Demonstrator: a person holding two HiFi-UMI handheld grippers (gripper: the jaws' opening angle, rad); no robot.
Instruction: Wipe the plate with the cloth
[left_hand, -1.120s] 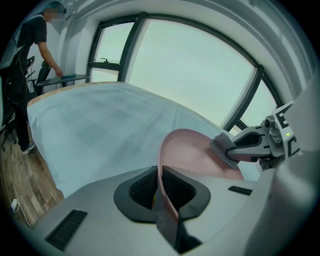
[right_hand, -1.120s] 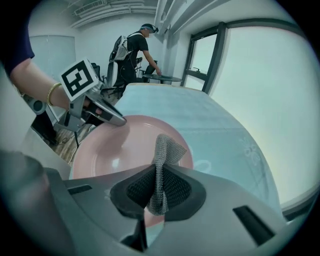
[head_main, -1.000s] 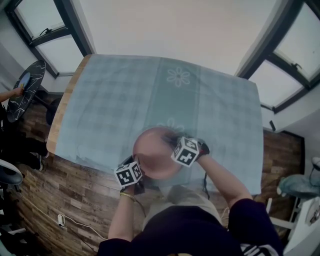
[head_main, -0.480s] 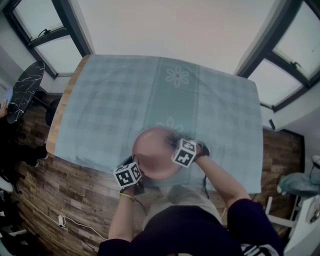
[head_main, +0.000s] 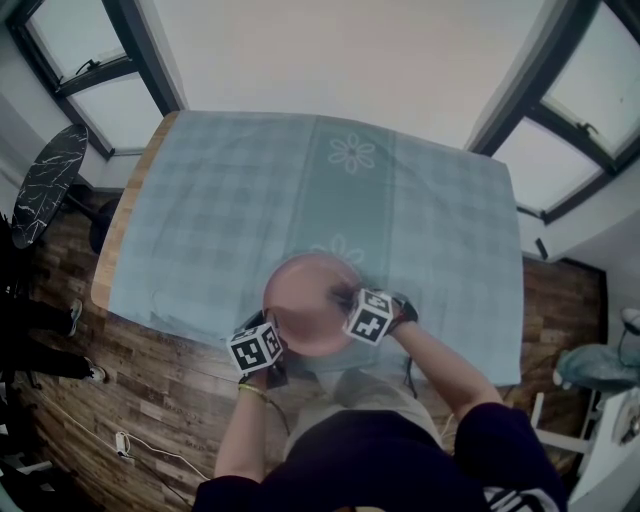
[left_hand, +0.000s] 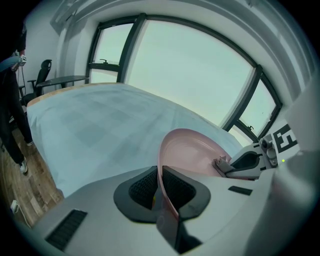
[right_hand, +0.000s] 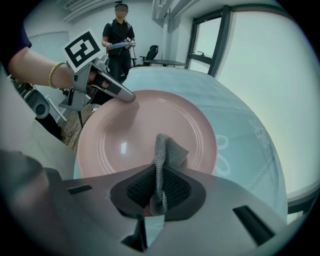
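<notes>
A pink plate (head_main: 305, 300) is held tilted above the near edge of the table; in the right gripper view its whole face (right_hand: 135, 135) shows. My left gripper (left_hand: 159, 192) is shut on the plate's rim (left_hand: 165, 165), at the plate's near left in the head view (head_main: 272, 345). My right gripper (right_hand: 159, 192) is shut on a grey knitted cloth (right_hand: 162, 160), whose free end lies against the near part of the plate. In the head view the right gripper (head_main: 345, 305) is over the plate's right side.
The table carries a pale blue checked tablecloth (head_main: 250, 200) with flower prints. Large windows (left_hand: 190, 65) run behind it. A person (right_hand: 118, 35) stands beyond the table's far end near a black office chair (right_hand: 149, 52). Wooden floor (head_main: 150, 400) lies below the near edge.
My right gripper with the cloth has slid toward the near side of the plate. The left gripper and plate have kept still. The person at the left has moved out of the head view.
</notes>
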